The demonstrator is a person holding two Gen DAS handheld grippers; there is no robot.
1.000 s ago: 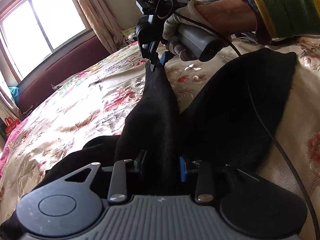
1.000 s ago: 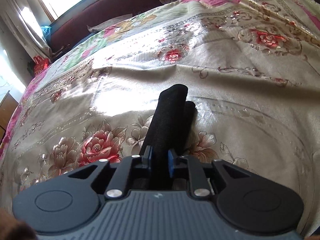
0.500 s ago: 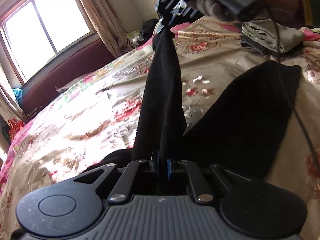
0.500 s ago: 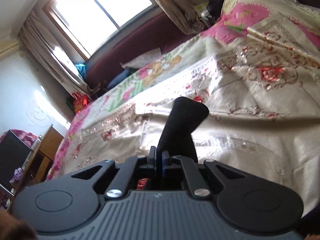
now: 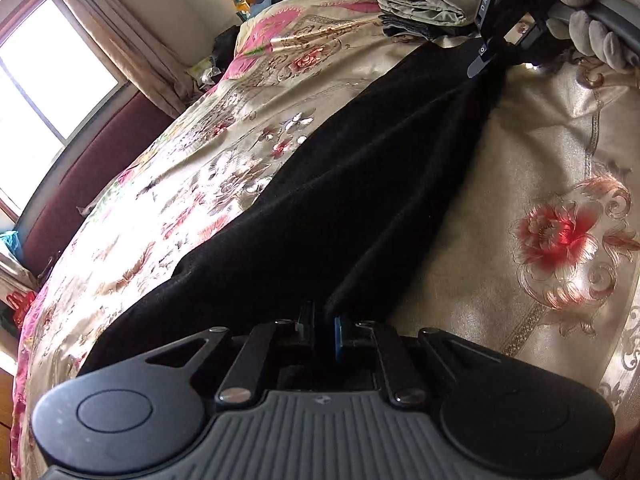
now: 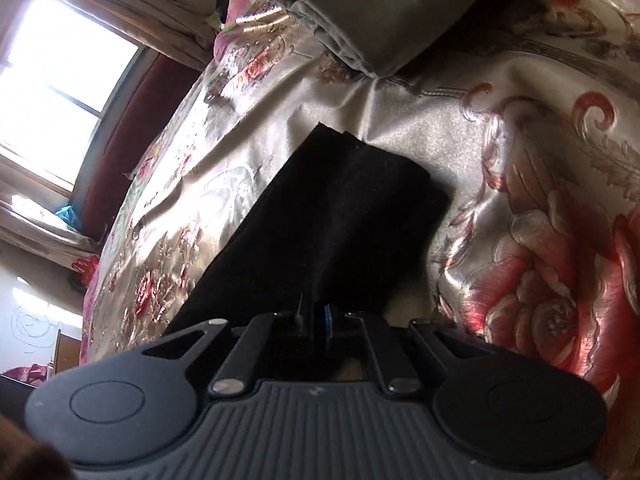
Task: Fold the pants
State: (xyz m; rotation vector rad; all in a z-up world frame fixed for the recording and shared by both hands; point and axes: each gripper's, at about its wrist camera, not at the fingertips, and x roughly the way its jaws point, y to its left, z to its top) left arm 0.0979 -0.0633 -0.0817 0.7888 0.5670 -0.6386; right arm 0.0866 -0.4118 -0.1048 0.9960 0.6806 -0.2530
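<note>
The black pants (image 5: 360, 184) lie stretched across the floral bedspread (image 5: 552, 184). My left gripper (image 5: 320, 322) is shut on the near end of the pants. In the left wrist view my right gripper (image 5: 486, 60) is shut on the far end, low over the bed at the upper right, held by a gloved hand (image 5: 592, 28). In the right wrist view my right gripper (image 6: 314, 314) pinches the black fabric, and the pants' end (image 6: 344, 208) lies flat on the bedspread ahead of it.
A folded pile of grey-green clothes (image 5: 420, 10) sits on the bed just beyond the right gripper, and it also shows in the right wrist view (image 6: 360, 12). A window (image 5: 36, 76) with curtains and a dark red headboard (image 5: 92, 172) stand to the left.
Both grippers have carried the raised pants fabric over to the right and lowered it. The pants now lie flat on the bedspread near the folded pile.
</note>
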